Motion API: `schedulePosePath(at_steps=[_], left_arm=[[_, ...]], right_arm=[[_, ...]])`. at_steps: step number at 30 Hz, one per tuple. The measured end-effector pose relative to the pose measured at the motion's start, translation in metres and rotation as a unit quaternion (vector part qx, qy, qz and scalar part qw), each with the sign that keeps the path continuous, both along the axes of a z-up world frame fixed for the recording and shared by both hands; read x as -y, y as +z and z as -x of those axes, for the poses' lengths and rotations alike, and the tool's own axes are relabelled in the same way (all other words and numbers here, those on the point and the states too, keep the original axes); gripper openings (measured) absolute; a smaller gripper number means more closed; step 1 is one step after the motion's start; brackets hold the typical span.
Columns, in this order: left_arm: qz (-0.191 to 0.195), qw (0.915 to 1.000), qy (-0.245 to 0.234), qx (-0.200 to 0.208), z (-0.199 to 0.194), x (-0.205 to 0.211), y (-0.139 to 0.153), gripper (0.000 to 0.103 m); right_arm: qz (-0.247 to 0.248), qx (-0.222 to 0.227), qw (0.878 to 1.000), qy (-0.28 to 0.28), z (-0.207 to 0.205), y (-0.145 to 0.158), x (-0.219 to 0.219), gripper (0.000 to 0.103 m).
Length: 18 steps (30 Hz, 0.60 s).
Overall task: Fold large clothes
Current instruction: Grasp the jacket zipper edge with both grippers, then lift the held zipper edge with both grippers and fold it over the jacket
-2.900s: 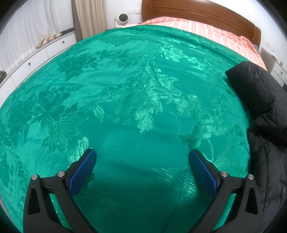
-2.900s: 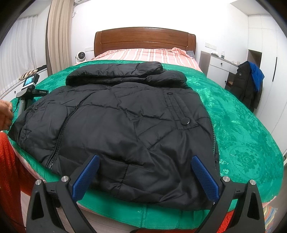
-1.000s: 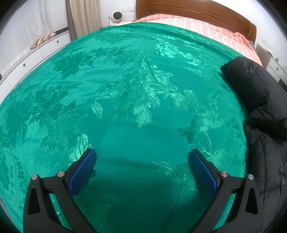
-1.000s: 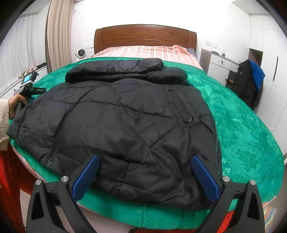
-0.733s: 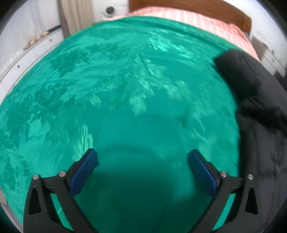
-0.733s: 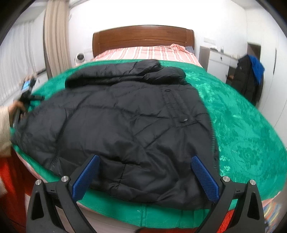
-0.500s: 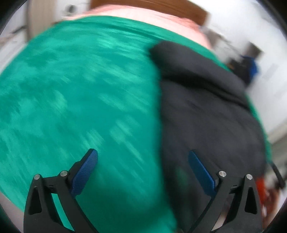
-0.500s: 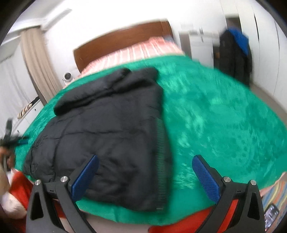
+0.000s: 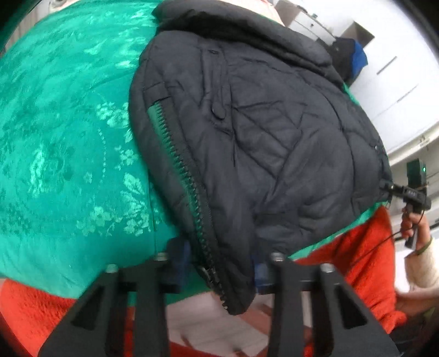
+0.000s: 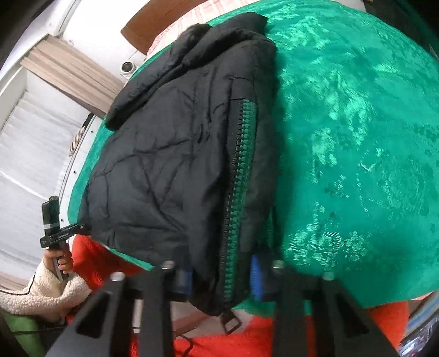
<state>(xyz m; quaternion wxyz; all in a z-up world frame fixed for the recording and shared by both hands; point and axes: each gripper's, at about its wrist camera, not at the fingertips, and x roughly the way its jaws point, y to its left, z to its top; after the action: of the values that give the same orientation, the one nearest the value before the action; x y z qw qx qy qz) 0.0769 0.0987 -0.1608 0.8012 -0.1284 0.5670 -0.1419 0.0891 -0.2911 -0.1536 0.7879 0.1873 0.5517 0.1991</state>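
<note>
L to R across the bed: green floral brocade bedspread (image 9: 68, 153) covers the mattress, w/ a black quilted puffer jacket (image 9: 274, 131) lying flat on it, hem at the near edge, hood toward the wooden headboard (image 10: 153, 19) at 12 o'clock.

Left wrist view: left gripper (image 9: 219, 263) at 6 o'clock, jaws closing on the jacket's hem corner; the zipper (image 9: 189, 192) edge w/ green tape runs between the blue pads, which press the fabric from both sides. At 3 o'clock, a hand (image 9: 411, 222) in a cream fleece sleeve holds the right gripper's handle at the jacket's far hem corner. Orange blanket (image 9: 365, 258) hangs below the bedspread edge.

Right wrist view: at 8 o'clock, the other hand (image 10: 59, 258) grips the left device beside the hem. Right gripper (image 10: 219, 274) at 6 o'clock, jaws closing on the opposite front edge, zipper teeth and pull tab (image 10: 230, 324) between the pads, fabric pinched. Beige curtain (image 10: 68, 74) at 10 o'clock; bedspread fills 1 to 5 o'clock.
</note>
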Motion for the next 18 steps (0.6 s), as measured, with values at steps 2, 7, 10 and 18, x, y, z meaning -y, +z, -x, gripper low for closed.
schedulePosePath(at_steps=[2, 7, 10, 18], left_arm=[[0.016, 0.9998, 0.009, 0.0, 0.005, -0.006, 0.007, 0.017], [0.036, 0.9992, -0.007, -0.013, 0.039, -0.016, 0.023, 0.016], [0.044, 0.9975, -0.031, -0.046, 0.078, -0.017, 0.022, 0.016], [0.133, 0.99, -0.034, -0.034, 0.109, -0.044, 0.091, 0.015]], right_arm=[[0.01, 0.009, 1.0, 0.011, 0.004, 0.011, -0.006, 0.024], [-0.021, -0.002, 0.999, 0.026, 0.044, 0.031, 0.002, 0.023], [-0.05, -0.043, 0.997, 0.031, 0.078, 0.023, 0.008, 0.023], [-0.185, -0.027, 0.982, 0.015, 0.116, 0.064, 0.031, 0.021]])
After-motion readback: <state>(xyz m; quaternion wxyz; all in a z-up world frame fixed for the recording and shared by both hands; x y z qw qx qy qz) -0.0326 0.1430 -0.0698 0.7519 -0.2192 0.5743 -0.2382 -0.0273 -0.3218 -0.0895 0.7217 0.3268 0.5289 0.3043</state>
